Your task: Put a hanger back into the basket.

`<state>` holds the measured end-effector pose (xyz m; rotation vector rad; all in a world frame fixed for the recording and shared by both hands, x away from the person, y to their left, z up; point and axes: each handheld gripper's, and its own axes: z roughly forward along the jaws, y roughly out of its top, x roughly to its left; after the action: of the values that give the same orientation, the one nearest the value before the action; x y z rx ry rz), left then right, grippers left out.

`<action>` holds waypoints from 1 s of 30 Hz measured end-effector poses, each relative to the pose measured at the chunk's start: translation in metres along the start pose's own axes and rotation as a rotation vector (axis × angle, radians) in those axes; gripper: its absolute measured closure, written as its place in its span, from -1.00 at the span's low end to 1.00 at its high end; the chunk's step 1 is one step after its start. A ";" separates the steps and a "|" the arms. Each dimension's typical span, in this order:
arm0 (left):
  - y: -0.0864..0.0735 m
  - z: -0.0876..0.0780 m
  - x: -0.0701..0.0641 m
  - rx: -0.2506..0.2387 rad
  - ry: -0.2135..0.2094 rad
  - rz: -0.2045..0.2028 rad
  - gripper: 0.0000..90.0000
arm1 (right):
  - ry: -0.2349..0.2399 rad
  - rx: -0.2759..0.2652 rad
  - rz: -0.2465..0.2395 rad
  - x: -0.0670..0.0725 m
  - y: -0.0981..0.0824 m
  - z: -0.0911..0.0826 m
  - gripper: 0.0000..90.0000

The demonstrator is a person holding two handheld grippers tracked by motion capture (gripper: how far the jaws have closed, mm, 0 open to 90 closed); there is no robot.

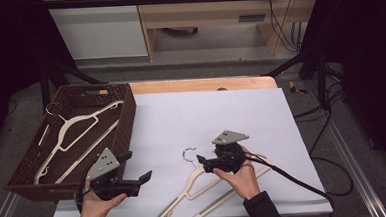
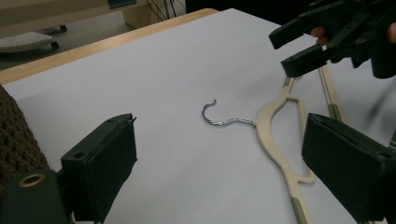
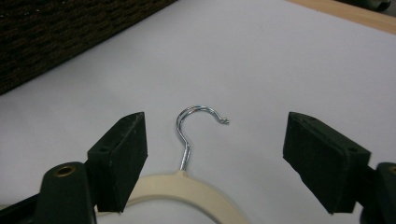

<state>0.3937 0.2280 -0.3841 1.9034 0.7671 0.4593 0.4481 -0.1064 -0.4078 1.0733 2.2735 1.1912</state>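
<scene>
Cream hanger [image 1: 205, 188] beside wicker basket [image 1: 126, 122]

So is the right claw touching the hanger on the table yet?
Apart. In the right gripper view the right claw stands open, with white paper showing between each pad and the hanger, whose hook sits between them.

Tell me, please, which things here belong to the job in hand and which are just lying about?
In the job:
- cream hanger on the sheet
- right gripper, open over its neck
- left gripper, open
- wicker basket
- hanger in the basket

Lying about:
- white sheet
- floor cables
</scene>
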 end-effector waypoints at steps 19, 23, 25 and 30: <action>-0.006 0.004 0.004 -0.001 -0.002 0.004 -0.79 | 0.022 0.220 -0.016 0.013 -0.008 0.069 0.15; -0.006 0.005 0.003 0.010 -0.007 0.011 -0.78 | 0.016 0.255 -0.012 0.013 -0.012 0.077 0.30; -0.007 0.006 0.002 0.012 -0.009 0.014 -0.78 | 0.006 0.269 0.009 0.014 -0.013 0.079 0.38; -0.007 0.008 0.001 0.023 -0.013 0.016 -0.78 | 0.016 0.290 0.022 0.016 -0.015 0.082 0.54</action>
<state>0.3970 0.2252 -0.3942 1.9331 0.7518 0.4497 0.4809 -0.0555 -0.4668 1.1947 2.5078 0.8978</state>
